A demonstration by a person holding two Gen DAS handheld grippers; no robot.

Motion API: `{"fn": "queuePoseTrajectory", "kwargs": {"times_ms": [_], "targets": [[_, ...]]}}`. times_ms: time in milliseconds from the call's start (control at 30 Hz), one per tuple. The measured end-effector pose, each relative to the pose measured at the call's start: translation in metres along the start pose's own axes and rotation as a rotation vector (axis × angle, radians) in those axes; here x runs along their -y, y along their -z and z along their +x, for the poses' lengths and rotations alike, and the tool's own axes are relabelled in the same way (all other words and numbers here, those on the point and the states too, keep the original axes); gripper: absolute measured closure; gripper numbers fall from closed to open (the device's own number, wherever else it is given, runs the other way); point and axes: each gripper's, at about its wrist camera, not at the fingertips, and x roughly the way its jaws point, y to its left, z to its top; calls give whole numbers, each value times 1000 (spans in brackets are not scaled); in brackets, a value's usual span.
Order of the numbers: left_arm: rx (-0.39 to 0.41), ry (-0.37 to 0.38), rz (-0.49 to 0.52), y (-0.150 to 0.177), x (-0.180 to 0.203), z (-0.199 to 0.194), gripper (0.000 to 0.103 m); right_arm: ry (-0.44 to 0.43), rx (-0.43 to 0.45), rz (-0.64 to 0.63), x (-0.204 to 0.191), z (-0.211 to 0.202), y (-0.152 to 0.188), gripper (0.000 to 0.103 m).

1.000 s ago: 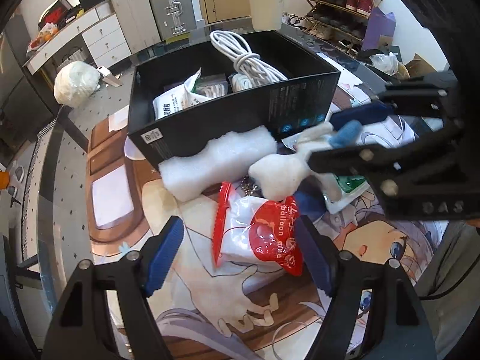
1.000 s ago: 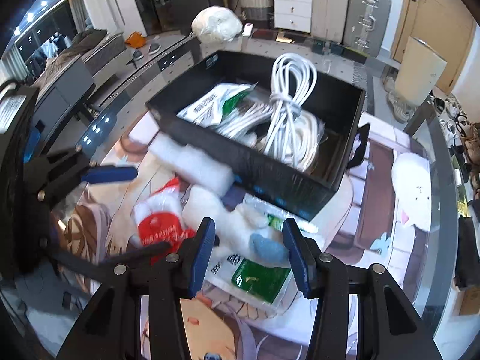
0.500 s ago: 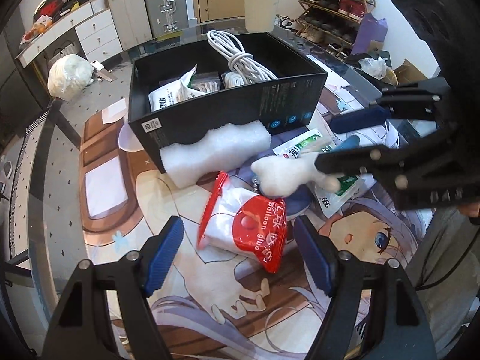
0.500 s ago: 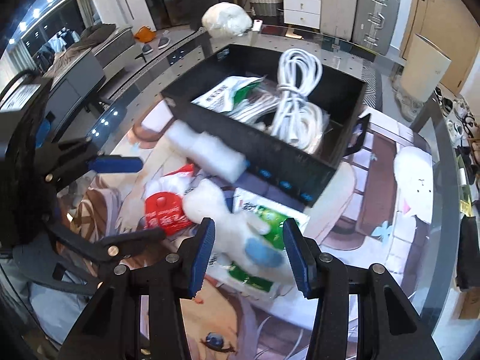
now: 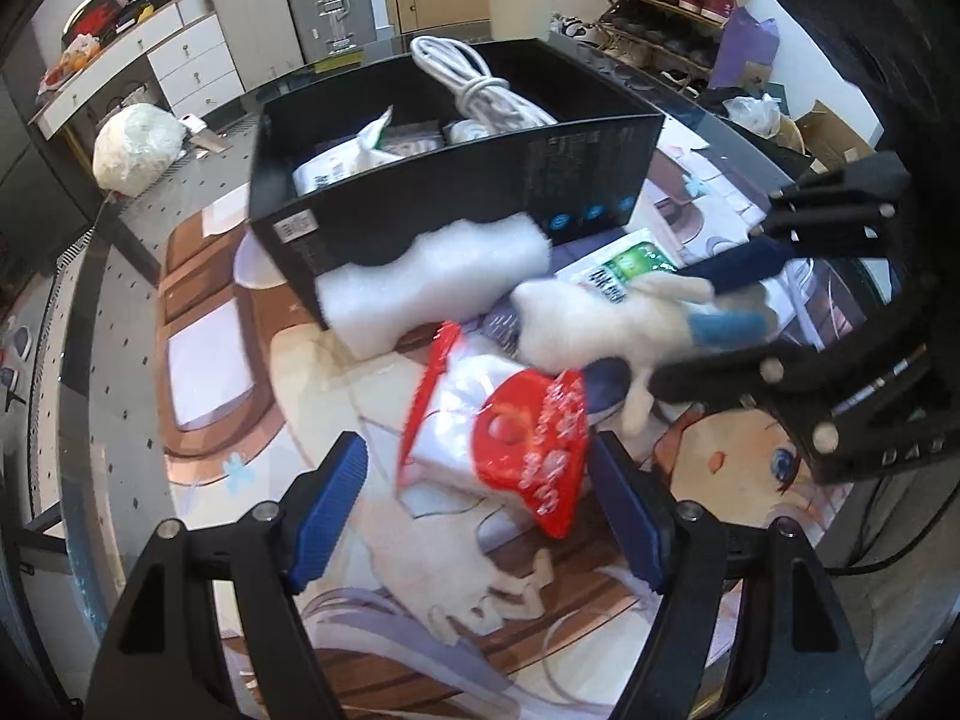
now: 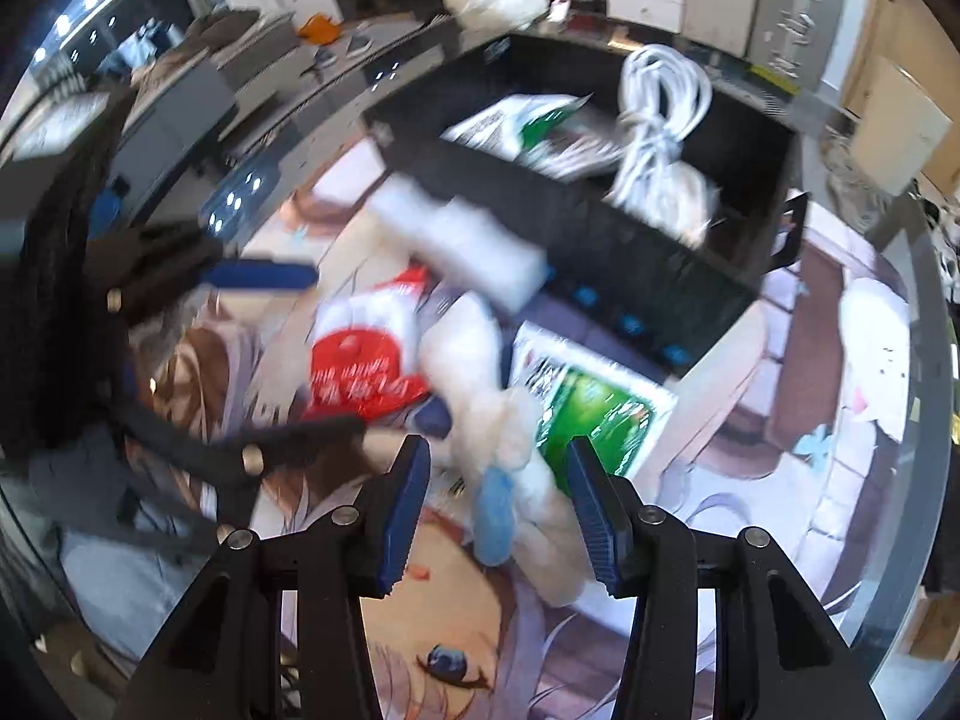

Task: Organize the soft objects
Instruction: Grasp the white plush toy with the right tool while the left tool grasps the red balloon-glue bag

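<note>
White plush toy (image 6: 510, 450) gripped by right gripper (image 6: 498, 507); left gripper (image 5: 474, 504) wide open, empty, over red-white packet (image 5: 504, 438).

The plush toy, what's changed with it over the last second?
The right tongs, closed on the plush toy, have lifted it off the green packet and now hold it above the mat. The left tongs stay open around the red bag; box and foam unchanged.

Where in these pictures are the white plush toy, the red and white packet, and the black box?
white plush toy (image 5: 606, 330), left wrist view, on its body.
red and white packet (image 5: 516, 450), left wrist view, on its red printed face.
black box (image 5: 468, 192), left wrist view, on its near outer wall.
</note>
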Motion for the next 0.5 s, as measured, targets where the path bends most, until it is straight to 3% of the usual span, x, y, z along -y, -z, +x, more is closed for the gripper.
{"fn": "queuePoseTrajectory", "kwargs": {"times_ms": [133,300,500], "targets": [[-12,-20,13,11,-8,-2,26,9,-31,-45,-9,7,10,54],[-27,-41,-74,19,-32,-5,27,-54,-28,-65,-23,0,11,54],[46,108,-146,6,-36,-22,27,24,-12,-58,-23,1,2,54]]}}
